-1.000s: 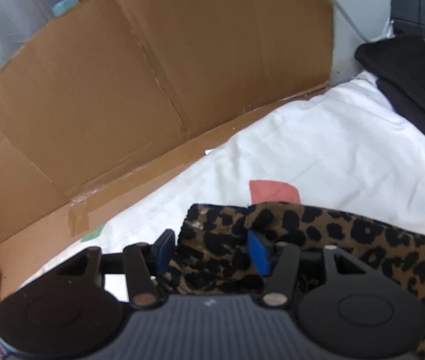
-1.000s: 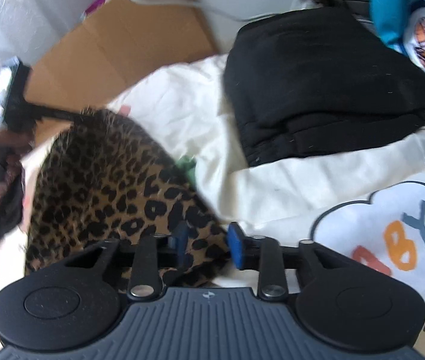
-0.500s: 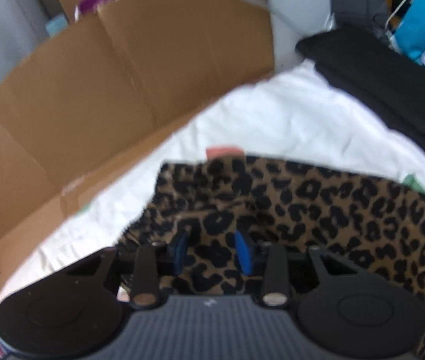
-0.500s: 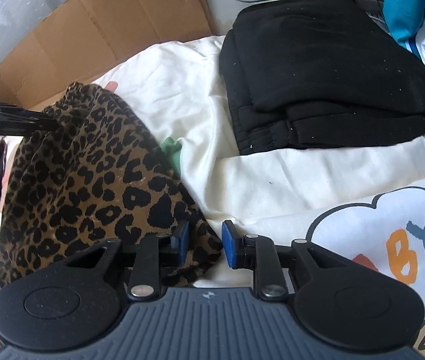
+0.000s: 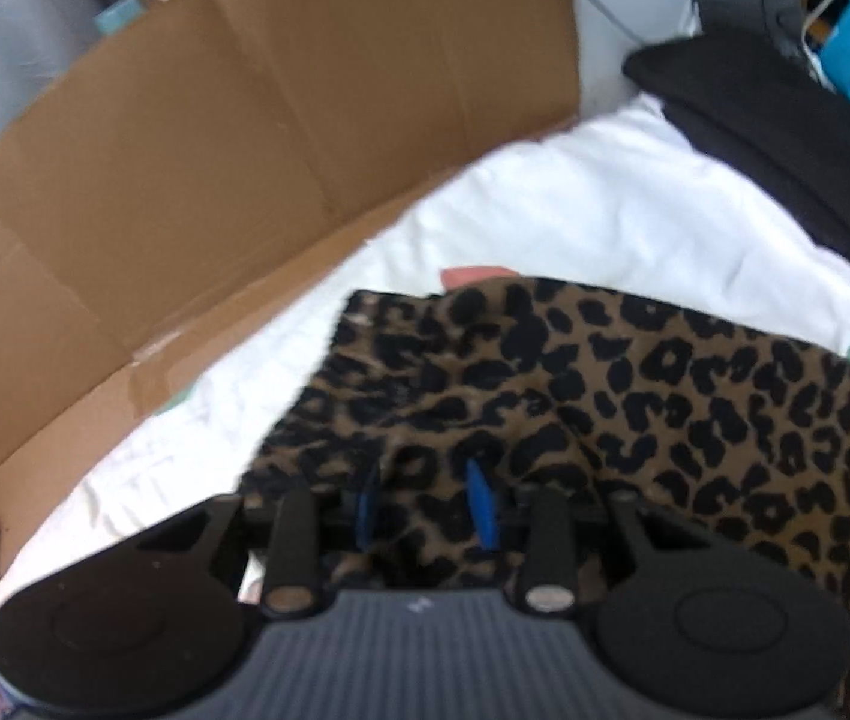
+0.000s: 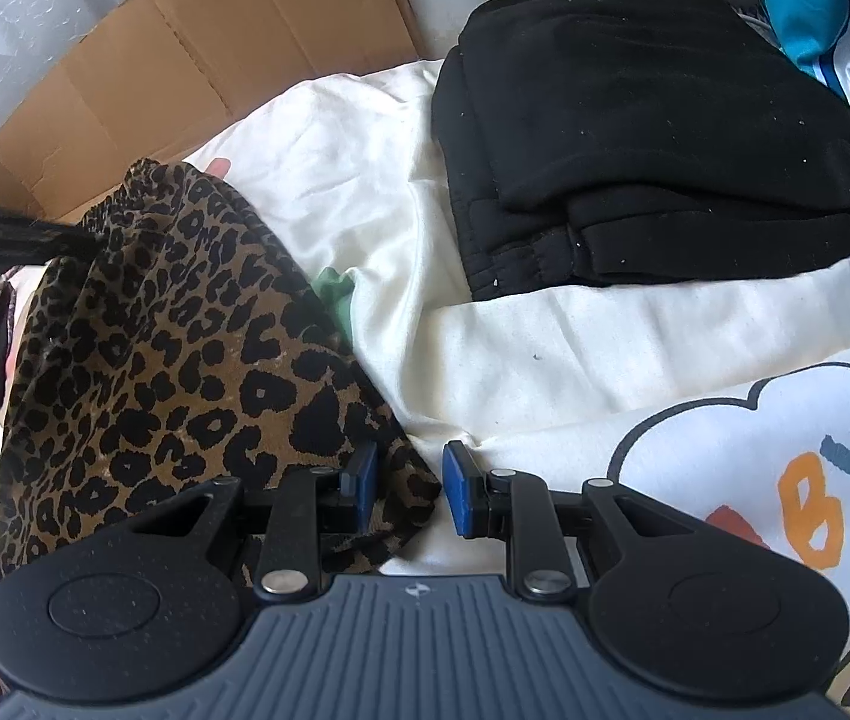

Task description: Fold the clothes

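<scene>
I see the leopard cloth lying on the white sheet, spread from my left gripper across to my right gripper. In the left wrist view the picture is blurred, but the blue pads have leopard fabric bunched between them – the jaws are closing at this moment, and the cloth fills the narrow gap. I cannot tell for sure whether the pads already press on it.

In the right wrist view the near corner of the cloth sits between the two blue pads. The left pad touches the fabric, while the right pad stands a little apart from it with white sheet showing in between, so this gripper is only partly spread and I do not see a firm pinch. At the far edge of the cloth, the dark finger of the left gripper reaches into the fabric near its gathered hem.

Beside the cloth, to the right, a small green patch shows on the sheet. Further right lies a folded black garment – it rests on the sheet, well apart from the leopard cloth. A brown cardboard stands behind the sheet. Near my right gripper there is a white fabric with a cloud print and coloured letters.
</scene>
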A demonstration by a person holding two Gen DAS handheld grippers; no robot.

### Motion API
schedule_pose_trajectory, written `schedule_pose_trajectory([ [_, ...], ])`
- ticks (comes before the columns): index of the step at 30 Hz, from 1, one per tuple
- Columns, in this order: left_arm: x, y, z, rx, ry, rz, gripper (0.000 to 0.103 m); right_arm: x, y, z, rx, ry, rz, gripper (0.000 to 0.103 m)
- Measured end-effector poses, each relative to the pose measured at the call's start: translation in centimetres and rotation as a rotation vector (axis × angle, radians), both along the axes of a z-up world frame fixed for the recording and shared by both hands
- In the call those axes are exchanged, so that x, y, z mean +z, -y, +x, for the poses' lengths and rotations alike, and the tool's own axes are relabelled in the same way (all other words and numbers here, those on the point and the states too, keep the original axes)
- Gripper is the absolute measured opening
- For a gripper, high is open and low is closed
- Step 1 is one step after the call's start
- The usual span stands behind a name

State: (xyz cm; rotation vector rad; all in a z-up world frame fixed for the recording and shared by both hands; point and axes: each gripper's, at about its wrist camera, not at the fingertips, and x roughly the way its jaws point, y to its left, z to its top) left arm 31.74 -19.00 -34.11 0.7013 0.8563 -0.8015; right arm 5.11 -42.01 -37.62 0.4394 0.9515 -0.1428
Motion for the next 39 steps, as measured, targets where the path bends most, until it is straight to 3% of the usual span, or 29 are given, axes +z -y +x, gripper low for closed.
schedule_pose_trajectory([
  [5,-1.5,-2.4,0.0,-0.007,-0.036,0.062,0.031,0.0,-0.1,0.0,0.004,0.000,-0.005,0.030],
  [8,-2.9,-2.7,1.0,0.037,-0.011,0.095,0.010,-0.1,0.0,0.1,0.007,0.002,-0.003,0.030],
  [14,-2.4,-2.2,1.0,0.073,-0.011,0.094,0.011,-0.2,0.7,-0.1,-0.040,0.013,0.052,0.030],
  [17,-0.5,-2.3,-0.2,0.074,-0.025,0.026,0.017,0.2,0.9,-0.3,-0.064,0.028,0.073,0.031],
  [23,0.9,-3.1,-4.1,0.108,-0.134,-0.089,0.018,0.1,1.6,-1.1,-0.095,0.050,0.154,0.033],
  [28,-3.0,-3.0,-5.6,0.134,-0.194,0.009,0.019,-0.4,1.6,-1.5,-0.063,0.045,0.172,0.040],
  [31,-4.2,-3.2,-5.4,0.158,-0.191,-0.013,0.020,-0.8,1.8,-1.4,-0.054,0.026,0.186,0.041],
  [37,-2.3,-2.9,-5.6,0.163,-0.195,-0.009,0.020,-1.0,1.7,-0.7,-0.056,0.020,0.188,0.039],
  [38,-1.6,-3.3,-5.7,0.164,-0.197,-0.022,0.020,-0.9,1.6,-0.7,-0.052,0.019,0.182,0.037],
  [39,-0.8,-3.7,-5.8,0.168,-0.202,-0.038,0.020,-0.8,1.5,-0.6,-0.048,0.018,0.176,0.028],
])
